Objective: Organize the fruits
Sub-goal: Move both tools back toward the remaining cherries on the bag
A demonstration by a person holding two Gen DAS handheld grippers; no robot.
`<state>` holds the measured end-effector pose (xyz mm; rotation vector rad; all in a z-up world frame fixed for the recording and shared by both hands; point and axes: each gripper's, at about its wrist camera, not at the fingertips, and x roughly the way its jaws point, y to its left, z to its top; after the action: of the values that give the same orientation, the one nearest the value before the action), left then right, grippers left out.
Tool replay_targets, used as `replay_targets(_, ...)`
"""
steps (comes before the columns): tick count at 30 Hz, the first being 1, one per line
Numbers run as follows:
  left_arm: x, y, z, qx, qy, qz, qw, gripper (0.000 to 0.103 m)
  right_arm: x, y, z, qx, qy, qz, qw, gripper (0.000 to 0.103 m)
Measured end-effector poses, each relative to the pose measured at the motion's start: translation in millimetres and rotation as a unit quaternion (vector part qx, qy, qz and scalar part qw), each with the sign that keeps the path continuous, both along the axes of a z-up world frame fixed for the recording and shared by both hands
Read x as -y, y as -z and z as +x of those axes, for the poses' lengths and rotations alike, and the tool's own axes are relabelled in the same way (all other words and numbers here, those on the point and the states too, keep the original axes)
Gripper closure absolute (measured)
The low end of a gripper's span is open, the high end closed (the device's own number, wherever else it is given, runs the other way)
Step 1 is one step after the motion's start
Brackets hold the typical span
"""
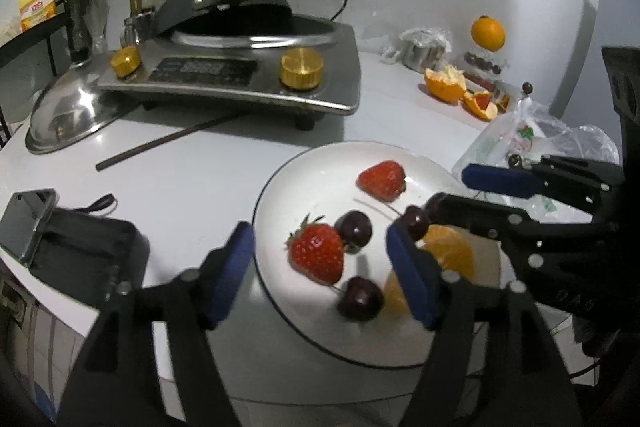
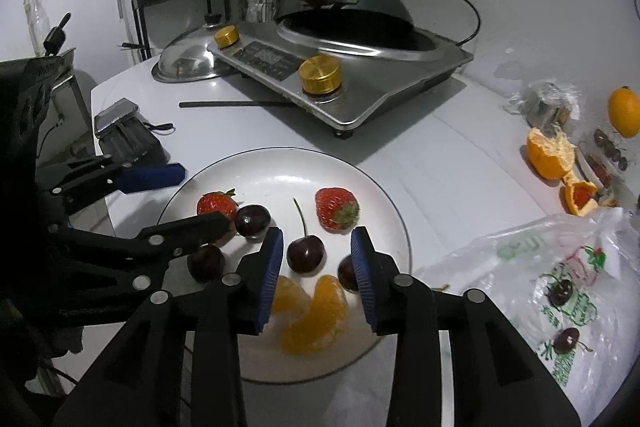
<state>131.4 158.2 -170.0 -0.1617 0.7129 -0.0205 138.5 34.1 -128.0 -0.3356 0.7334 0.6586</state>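
One cherry (image 2: 306, 254) lies untouched between the right gripper's (image 2: 316, 267) parted pads

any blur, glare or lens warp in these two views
Left wrist view: the left gripper is soft and blurred up close, and the plate rim bows with fisheye warp. Right wrist view: sharper, dim overall, with glare on the steel lid and dark corners.

Stove (image 2: 360, 75) sits at the counter's back with a wok (image 2: 360, 7) on it, lid (image 2: 188, 63) leaning beside, chopstick (image 2: 240, 104) in front, phone (image 1: 28, 223) at the left edge.
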Motion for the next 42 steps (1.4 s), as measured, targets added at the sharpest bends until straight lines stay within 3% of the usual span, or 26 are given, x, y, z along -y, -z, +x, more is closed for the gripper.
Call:
replay_targets(20, 61, -39, -34, 0.030, 0.024, 0.031, 0.9988, 0.031, 82, -28, -42, 0.032, 0.049, 0.032, 0.998, 0.066)
replay_targets(42, 164, -55, -35, 0.025, 0.084, 0.072, 0.9935, 0.031, 187, -28, -53, 0.037, 0.109, 0.073, 0.991, 0.066)
